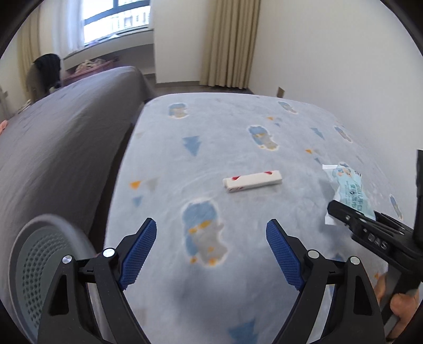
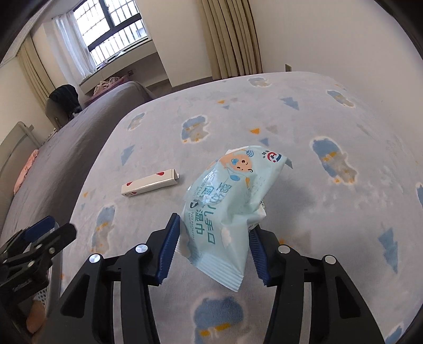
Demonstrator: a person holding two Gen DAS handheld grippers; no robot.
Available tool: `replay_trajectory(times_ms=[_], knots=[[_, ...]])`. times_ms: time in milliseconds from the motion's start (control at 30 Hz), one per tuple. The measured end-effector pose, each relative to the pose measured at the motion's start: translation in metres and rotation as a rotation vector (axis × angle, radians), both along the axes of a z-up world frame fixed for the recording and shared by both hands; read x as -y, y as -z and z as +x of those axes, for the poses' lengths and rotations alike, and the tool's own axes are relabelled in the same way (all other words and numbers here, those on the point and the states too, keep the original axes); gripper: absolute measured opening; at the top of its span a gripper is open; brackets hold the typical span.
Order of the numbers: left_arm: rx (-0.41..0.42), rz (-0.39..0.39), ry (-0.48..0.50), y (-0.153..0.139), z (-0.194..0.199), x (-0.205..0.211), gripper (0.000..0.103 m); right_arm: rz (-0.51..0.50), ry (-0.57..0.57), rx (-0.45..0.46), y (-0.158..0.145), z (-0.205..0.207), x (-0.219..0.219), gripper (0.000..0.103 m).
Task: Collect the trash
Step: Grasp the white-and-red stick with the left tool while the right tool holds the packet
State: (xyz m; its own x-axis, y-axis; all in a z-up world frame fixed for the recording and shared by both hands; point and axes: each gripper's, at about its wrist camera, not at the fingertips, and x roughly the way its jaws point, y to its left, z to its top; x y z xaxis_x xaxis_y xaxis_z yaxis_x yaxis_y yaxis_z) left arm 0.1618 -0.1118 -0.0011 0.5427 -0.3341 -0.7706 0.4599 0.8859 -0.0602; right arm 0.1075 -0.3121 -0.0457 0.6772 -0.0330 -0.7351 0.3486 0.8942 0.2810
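A light-blue wet-wipe packet (image 2: 232, 195) is clamped between the blue pads of my right gripper (image 2: 215, 230), held above the bed; it also shows in the left wrist view (image 1: 349, 190), with the right gripper (image 1: 351, 214) on it. A small white box with red hearts (image 1: 252, 180) lies flat on the patterned blanket (image 1: 238, 127), ahead of my left gripper (image 1: 211, 232), which is open and empty over the blanket. The box also shows in the right wrist view (image 2: 150, 182), left of the packet. A grey perforated bin (image 1: 39, 264) sits at the lower left beside my left gripper.
A grey bed (image 1: 60, 137) runs along the left of the blanket. Beige curtains (image 1: 230, 42), a window (image 1: 116, 18) and a white wall stand behind. A dark chair (image 2: 62, 102) stands near the window. The left gripper (image 2: 39, 238) shows at the right wrist view's lower left.
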Motion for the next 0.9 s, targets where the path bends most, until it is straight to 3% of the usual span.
replay_trajectory(times_ms=[367, 733, 767, 900], knots=[[-0.004, 0.111, 0.183, 0.038, 0.05, 0.067, 0.084, 0.13, -0.026, 0.047, -0.004, -0.002, 0.022, 0.049], [-0.013, 0.154, 0.25, 0.063, 0.069, 0.102, 0.084, 0.157, -0.018, 0.026, 0.007, 0.001, 0.037, 0.049], [-0.013, 0.147, 0.253, 0.062, 0.07, 0.103, 0.082, 0.154, -0.016, 0.027, 0.007, 0.0, 0.037, 0.049], [-0.028, 0.108, 0.28, 0.06, 0.065, 0.107, 0.054, 0.153, -0.012, 0.025, 0.009, -0.002, 0.039, 0.049]])
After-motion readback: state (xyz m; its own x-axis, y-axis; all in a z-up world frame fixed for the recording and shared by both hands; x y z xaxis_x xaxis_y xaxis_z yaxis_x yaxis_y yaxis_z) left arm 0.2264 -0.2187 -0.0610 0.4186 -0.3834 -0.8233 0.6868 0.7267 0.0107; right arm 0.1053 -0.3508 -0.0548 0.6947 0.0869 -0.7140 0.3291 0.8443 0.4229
